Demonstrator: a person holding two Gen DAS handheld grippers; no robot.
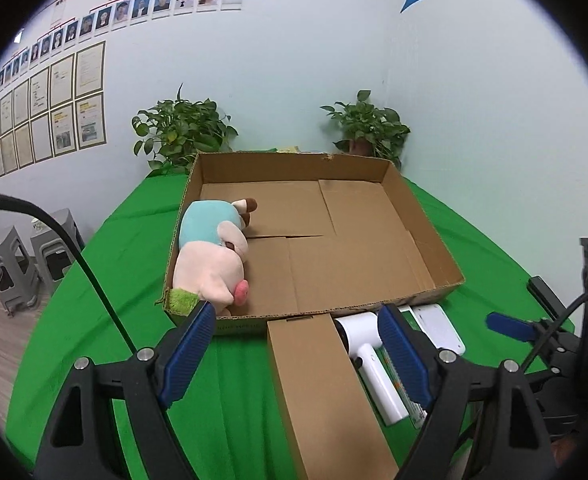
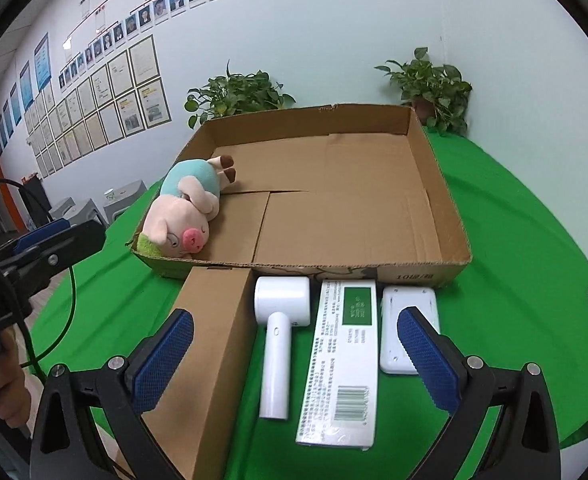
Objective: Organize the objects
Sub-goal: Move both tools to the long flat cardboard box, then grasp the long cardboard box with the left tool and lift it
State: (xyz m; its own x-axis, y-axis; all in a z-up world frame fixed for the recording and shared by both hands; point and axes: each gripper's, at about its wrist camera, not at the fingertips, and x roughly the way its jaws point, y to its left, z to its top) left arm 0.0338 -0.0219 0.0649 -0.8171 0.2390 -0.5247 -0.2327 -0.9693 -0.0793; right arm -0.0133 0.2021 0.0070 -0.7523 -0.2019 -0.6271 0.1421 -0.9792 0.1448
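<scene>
Plush pig [image 2: 184,216], pink with blue shirt, lies in cardboard tray [image 2: 430,184]; both hand-held grippers [image 1: 298,344] [image 2: 296,354] spread, empty.

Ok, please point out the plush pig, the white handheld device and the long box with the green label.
plush pig [image 2: 174,220]: right wrist view, on its head.
white handheld device [image 2: 281,300]: right wrist view, on its head.
long box with the green label [image 2: 344,360]: right wrist view, on its top face.

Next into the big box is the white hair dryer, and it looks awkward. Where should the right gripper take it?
Grip the hair dryer by its straight handle, coming from above with the right gripper closing across its width. The handle lies flat on the green cloth, slimmer than the blocky head, though the brown carton crowds its left.
</scene>
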